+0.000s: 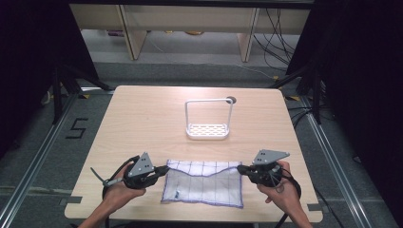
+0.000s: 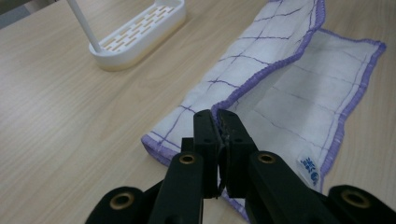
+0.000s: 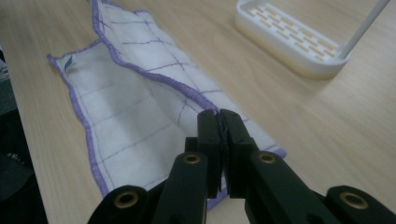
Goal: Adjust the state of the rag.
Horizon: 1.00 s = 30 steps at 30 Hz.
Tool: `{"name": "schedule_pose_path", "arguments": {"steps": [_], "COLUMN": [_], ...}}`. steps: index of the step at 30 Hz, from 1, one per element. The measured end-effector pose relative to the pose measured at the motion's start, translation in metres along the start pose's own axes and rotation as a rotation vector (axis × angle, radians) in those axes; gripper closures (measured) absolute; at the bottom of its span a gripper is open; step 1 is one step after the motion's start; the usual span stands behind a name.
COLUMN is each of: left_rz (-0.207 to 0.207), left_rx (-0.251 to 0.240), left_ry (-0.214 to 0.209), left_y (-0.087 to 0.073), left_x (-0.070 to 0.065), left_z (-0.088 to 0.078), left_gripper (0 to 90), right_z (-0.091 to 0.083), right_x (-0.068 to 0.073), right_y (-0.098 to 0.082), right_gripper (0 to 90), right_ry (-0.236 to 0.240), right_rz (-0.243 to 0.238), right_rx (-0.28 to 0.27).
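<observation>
A thin white cloth (image 1: 203, 183) with a purple grid and stitched purple hem lies partly folded on the pale wood-grain bench (image 1: 142, 123), on the person's side of a white slotted rack (image 1: 207, 129) that has a tall wire handle and an empty tray. The left claw (image 2: 219, 122) is pinched tight on the cloth's folded hem at one end, and the right claw (image 3: 219, 122) on the other. A small blue label at a corner is too blurred to read.

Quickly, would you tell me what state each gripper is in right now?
Left gripper: shut on the cloth, pinching its purple-edged corner.
Right gripper: shut on the cloth, pinching the opposite corner.
</observation>
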<state>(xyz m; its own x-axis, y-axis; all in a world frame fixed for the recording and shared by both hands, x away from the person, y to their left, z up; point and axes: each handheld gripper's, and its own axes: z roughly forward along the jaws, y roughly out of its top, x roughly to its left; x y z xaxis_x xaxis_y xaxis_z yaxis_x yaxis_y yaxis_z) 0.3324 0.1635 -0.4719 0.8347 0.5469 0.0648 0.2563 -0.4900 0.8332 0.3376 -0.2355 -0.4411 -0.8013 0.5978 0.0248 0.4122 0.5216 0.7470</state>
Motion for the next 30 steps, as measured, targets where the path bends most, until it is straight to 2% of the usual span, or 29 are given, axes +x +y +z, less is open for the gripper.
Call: {"name": "schedule_pose_path", "arguments": {"steps": [1,2,5,6,7,10,11,14,15,16,17,20,21,22,23,24,25,26,27,28,29,30], "left_rz": [0.010,-0.004,0.016,0.007,0.004,0.009,0.019,0.040,0.032,0.066,0.052,0.063,0.051,0.069,0.052,0.069,0.050,0.057,0.067,0.087,0.086,0.041], "left_rx": [0.015,0.004,0.020,0.006,0.006,0.008,0.038,0.043,0.047,0.073,0.072,0.074,0.062,0.079,0.065,0.083,0.076,0.078,0.100,0.111,0.116,0.106], "left_ry": [-0.002,0.003,-0.007,-0.014,-0.006,-0.019,-0.016,-0.034,-0.040,-0.044,-0.043,-0.037,-0.052,-0.054,-0.058,-0.051,-0.065,-0.067,-0.069,-0.090,-0.087,-0.098], "left_y": [-0.001,-0.004,-0.008,-0.009,-0.010,-0.015,-0.017,-0.023,-0.024,-0.025,-0.026,-0.029,-0.030,-0.030,-0.031,-0.032,-0.034,-0.037,-0.038,-0.040,-0.041,-0.043], "left_x": [-0.001,-0.004,-0.007,-0.009,-0.011,-0.016,-0.018,-0.022,-0.025,-0.025,-0.027,-0.029,-0.031,-0.030,-0.032,-0.032,-0.034,-0.036,-0.037,-0.038,-0.039,-0.043], "left_z": [-0.001,0.001,-0.003,-0.003,-0.004,-0.006,-0.007,-0.005,-0.004,-0.005,-0.005,-0.007,-0.008,-0.009,-0.009,-0.010,-0.009,-0.008,-0.008,-0.007,-0.006,-0.004], "left_gripper": [86.1,86.1,86.2,86.2,86.2,85.9,85.8,86.0,86.0,86.0,85.9,85.9,85.9,85.8,85.2,85.2,84.8,84.1,81.1,81.1,79.1,75.1], "right_z": [0.002,0.002,-0.001,-0.001,-0.002,-0.005,-0.005,-0.004,-0.005,-0.004,-0.005,-0.006,-0.007,-0.010,-0.012,-0.012,-0.011,-0.010,-0.007,-0.007,-0.006,-0.005], "right_x": [0.000,0.002,0.005,0.005,0.005,0.010,0.011,0.014,0.015,0.017,0.020,0.023,0.024,0.027,0.029,0.029,0.030,0.031,0.034,0.034,0.035,0.035], "right_y": [-0.003,-0.005,-0.011,-0.011,-0.012,-0.019,-0.024,-0.029,-0.030,-0.032,-0.034,-0.035,-0.036,-0.037,-0.040,-0.040,-0.041,-0.043,-0.047,-0.047,-0.049,-0.051], "right_gripper": [87.7,87.7,87.8,87.8,87.8,87.8,87.8,88.5,88.9,89.0,89.0,89.0,89.0,89.0,89.0,89.0,89.0,89.0,89.0,89.0,88.9,88.8], "right_ry": [0.003,0.007,0.017,0.017,0.007,0.010,0.012,0.014,0.006,0.009,0.013,0.021,0.018,0.024,0.026,0.026,0.023,0.029,0.037,0.037,0.040,0.042], "right_rz": [-0.016,-0.001,-0.004,-0.004,-0.007,0.004,-0.003,0.000,0.001,0.000,-0.009,-0.017,-0.019,-0.009,-0.007,-0.007,-0.004,-0.009,-0.009,-0.009,-0.006,-0.010], "right_rx": [-0.003,-0.001,0.001,0.001,-0.004,0.006,0.010,0.024,0.022,0.027,0.030,0.022,0.018,0.023,0.022,0.022,0.026,0.033,0.057,0.057,0.072,0.082]}}
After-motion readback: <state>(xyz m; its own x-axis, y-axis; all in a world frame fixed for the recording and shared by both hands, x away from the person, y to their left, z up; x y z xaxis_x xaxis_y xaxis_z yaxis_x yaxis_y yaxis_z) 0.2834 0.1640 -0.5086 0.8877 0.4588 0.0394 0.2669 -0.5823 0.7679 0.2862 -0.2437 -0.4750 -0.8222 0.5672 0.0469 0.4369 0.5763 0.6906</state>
